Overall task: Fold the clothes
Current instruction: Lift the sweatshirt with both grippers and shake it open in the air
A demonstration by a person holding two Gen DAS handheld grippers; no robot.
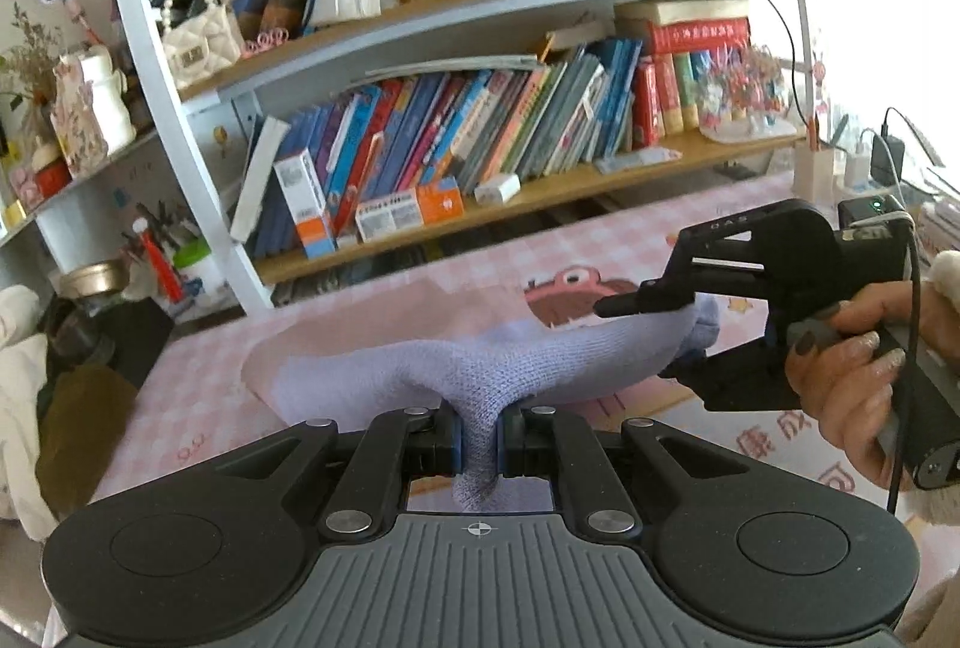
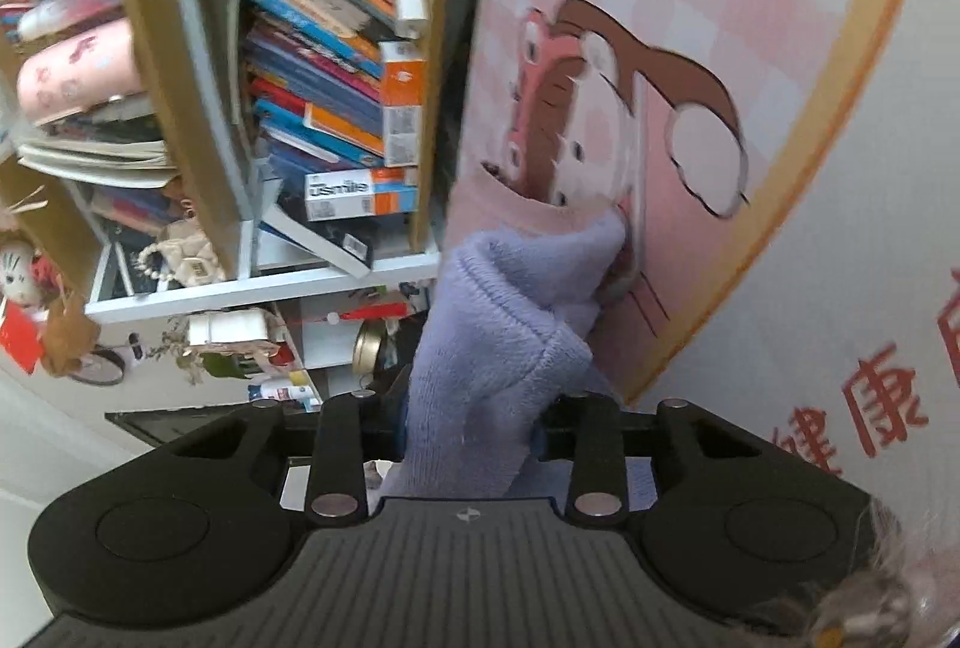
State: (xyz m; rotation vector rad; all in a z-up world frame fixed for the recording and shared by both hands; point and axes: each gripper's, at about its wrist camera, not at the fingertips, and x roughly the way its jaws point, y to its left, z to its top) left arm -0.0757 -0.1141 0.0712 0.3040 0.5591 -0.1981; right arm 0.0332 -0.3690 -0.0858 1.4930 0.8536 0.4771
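Gripping lavender sock (image 1: 480, 378) ends: left tool (image 1: 480, 438), right tool (image 1: 678, 342).

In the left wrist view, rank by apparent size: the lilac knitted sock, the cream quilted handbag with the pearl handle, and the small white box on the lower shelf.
1. Lilac knitted sock, though it lies much nearer the camera.
2. Cream quilted handbag.
3. Small white box.
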